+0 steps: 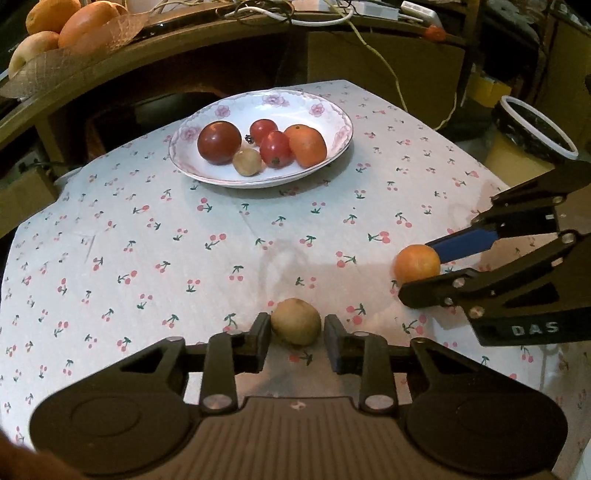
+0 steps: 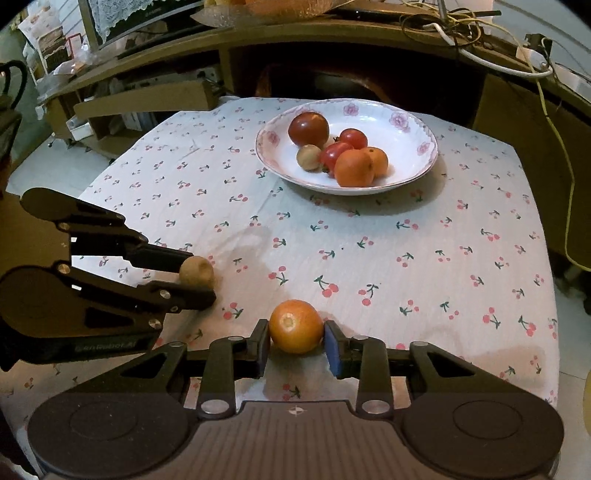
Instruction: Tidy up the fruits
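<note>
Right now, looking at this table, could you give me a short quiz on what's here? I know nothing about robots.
1. How many fruits lie in the plate, seen from the right wrist view?
2. True or false: the brown fruit between the left tool's fingers lies in the plate.
3. What sits between the right tool's fingers? A) a tomato B) an orange C) a banana

Key: 1. Six. 2. False: it rests on the cherry-print cloth, well short of the plate. 3. B, the orange.

Dim room, cluttered wooden shelf (image 2: 332, 33), pale floor (image 2: 48, 162)
</note>
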{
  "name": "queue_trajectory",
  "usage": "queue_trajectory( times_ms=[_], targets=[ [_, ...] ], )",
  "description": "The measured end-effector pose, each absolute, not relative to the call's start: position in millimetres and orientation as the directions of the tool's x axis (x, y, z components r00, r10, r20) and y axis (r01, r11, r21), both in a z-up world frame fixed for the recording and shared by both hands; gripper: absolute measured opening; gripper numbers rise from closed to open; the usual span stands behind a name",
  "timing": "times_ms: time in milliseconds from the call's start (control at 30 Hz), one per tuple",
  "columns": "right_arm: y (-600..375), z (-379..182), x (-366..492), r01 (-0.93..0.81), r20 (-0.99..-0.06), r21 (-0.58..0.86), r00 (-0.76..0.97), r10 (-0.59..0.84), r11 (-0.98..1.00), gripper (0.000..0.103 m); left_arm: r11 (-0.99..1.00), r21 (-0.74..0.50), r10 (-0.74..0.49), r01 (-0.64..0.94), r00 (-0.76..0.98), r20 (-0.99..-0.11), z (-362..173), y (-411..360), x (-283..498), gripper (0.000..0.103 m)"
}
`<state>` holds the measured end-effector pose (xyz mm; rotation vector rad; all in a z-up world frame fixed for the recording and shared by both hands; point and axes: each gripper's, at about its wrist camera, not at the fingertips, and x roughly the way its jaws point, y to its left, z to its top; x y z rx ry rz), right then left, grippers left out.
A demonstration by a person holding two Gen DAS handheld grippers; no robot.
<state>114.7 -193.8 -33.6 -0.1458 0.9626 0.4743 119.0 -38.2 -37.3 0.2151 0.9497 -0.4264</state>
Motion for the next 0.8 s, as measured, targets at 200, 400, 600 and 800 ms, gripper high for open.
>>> queue_trajectory(
  times_ms=[200,400,600,800],
  targets=[
    [-194.5,-33.0,112.1,-0.445,-0.807,0.086,0.494,0.325,0.891,0.05,0.898,-0.001,-0.25,0.44,0.508,-0.824,-37.6,-36.8,122.6,0.049],
    [-194.3,-36.9,112.5,-0.458,-0.805,0.088,0.49,0.334,0.884,0.05,0.89,-0.005,-0.26,0.455,0.499,-0.827,-38.2,-43.4,122.4,0.05],
    [-191.7,-34.0,122.6,-0.479,-0.789,0.086,0.503,0.353,0.874,0.05,0.895,0.009,-0.251,0.446,0.52,-0.817,-35.5,-42.2,121.2,0.05],
    [-179.9,-27.1,133.7,-0.51,-0.77,0.088,0.511,0.383,0.855,0.05,0.894,0.018,-0.243,0.447,0.518,-0.82,-38.3,-41.7,122.8,0.045]
  ],
)
